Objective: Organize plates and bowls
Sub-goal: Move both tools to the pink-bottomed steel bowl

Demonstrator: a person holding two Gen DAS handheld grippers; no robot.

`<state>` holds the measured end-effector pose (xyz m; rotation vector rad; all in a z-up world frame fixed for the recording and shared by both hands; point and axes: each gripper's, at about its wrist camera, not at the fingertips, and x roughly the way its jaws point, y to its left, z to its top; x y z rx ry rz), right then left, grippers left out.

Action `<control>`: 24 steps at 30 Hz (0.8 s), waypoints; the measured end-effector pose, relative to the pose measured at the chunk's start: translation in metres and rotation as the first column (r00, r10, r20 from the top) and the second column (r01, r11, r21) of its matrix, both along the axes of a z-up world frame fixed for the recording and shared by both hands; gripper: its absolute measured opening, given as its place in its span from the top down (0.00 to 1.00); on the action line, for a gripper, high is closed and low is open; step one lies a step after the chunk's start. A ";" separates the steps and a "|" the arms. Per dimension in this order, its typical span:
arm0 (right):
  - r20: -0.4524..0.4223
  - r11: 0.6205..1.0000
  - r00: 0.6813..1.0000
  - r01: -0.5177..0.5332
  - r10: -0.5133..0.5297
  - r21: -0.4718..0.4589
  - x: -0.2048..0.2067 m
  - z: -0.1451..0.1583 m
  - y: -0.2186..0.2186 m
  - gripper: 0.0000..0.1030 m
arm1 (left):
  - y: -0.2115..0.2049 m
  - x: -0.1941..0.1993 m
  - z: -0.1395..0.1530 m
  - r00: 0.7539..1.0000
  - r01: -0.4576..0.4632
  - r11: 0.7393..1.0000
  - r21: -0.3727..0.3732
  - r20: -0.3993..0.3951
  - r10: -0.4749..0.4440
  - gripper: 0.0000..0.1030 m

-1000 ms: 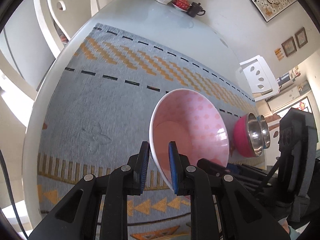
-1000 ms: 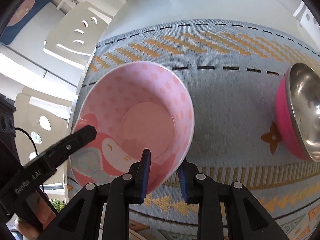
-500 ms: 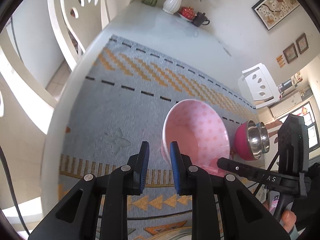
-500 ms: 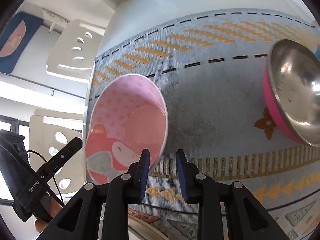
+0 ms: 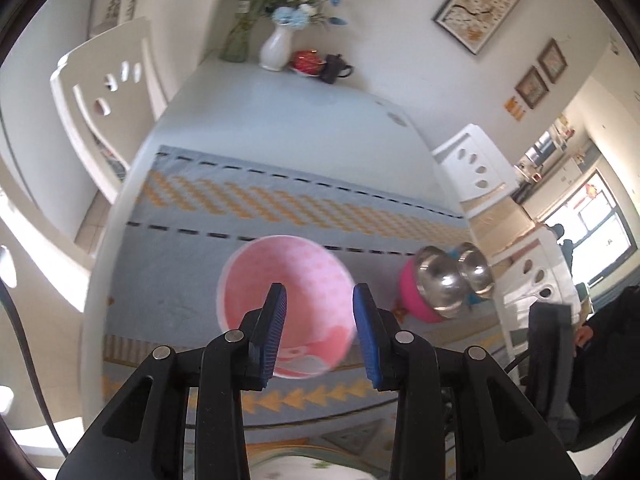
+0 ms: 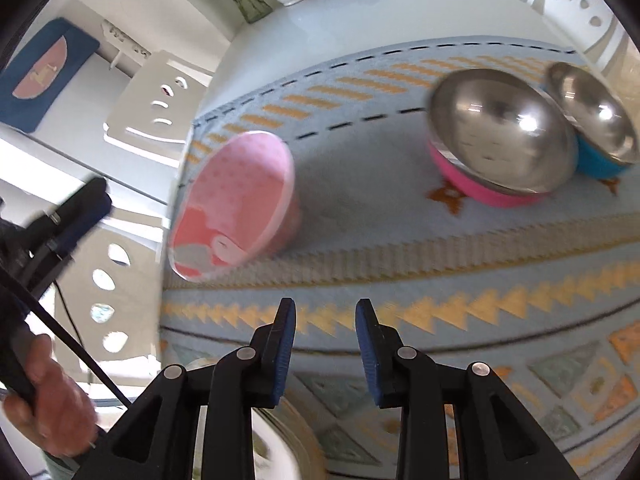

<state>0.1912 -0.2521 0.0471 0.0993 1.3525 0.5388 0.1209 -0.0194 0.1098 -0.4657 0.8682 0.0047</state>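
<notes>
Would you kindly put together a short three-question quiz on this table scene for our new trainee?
1. True or false: the pink polka-dot bowl is clamped in the right gripper.
2. Which steel-lined bowl stands nearer the pink polka-dot bowl: A) the pink-sided one or B) the blue-sided one?
3. Fill in: all three bowls rest on the patterned grey-and-orange ______.

Key: 1. False; both the right gripper and the left gripper are opening, with nothing between their pads. 2. A. 3. Table runner.
</notes>
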 end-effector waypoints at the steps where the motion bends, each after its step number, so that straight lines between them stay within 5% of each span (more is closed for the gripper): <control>1: 0.011 1.000 1.000 0.006 -0.006 -0.013 -0.001 0.001 -0.010 0.71 | -0.007 0.000 0.002 1.000 0.003 1.000 -0.001 0.004 -0.003 0.69; 5: 0.192 0.996 0.981 0.041 -0.025 -0.079 -0.009 0.029 -0.050 0.71 | -0.034 -0.002 0.011 1.000 -0.006 1.000 0.001 0.014 0.006 0.69; 8: 0.478 0.977 0.878 0.078 0.026 -0.197 -0.030 0.069 -0.072 0.67 | -0.054 -0.002 0.016 1.000 0.000 1.000 0.007 0.016 0.000 0.69; 11: 0.587 0.960 0.807 0.108 0.066 -0.257 -0.037 0.091 -0.092 0.12 | -0.077 0.001 0.021 1.000 0.006 0.999 0.050 0.008 -0.007 0.69; 13: 0.605 0.968 0.796 0.127 0.030 -0.215 -0.036 0.096 -0.107 0.09 | -0.088 0.004 0.023 1.000 0.007 0.999 0.051 0.004 -0.007 0.65; 18: 0.471 0.985 0.880 0.126 -0.058 -0.114 -0.012 0.085 -0.131 0.09 | -0.107 0.016 0.021 1.000 0.002 1.000 0.025 -0.012 -0.002 0.40; 24: 0.262 0.986 0.951 0.157 -0.167 0.061 0.015 0.058 -0.149 0.09 | -0.120 0.040 0.000 0.995 0.016 0.999 -0.043 -0.096 -0.020 0.39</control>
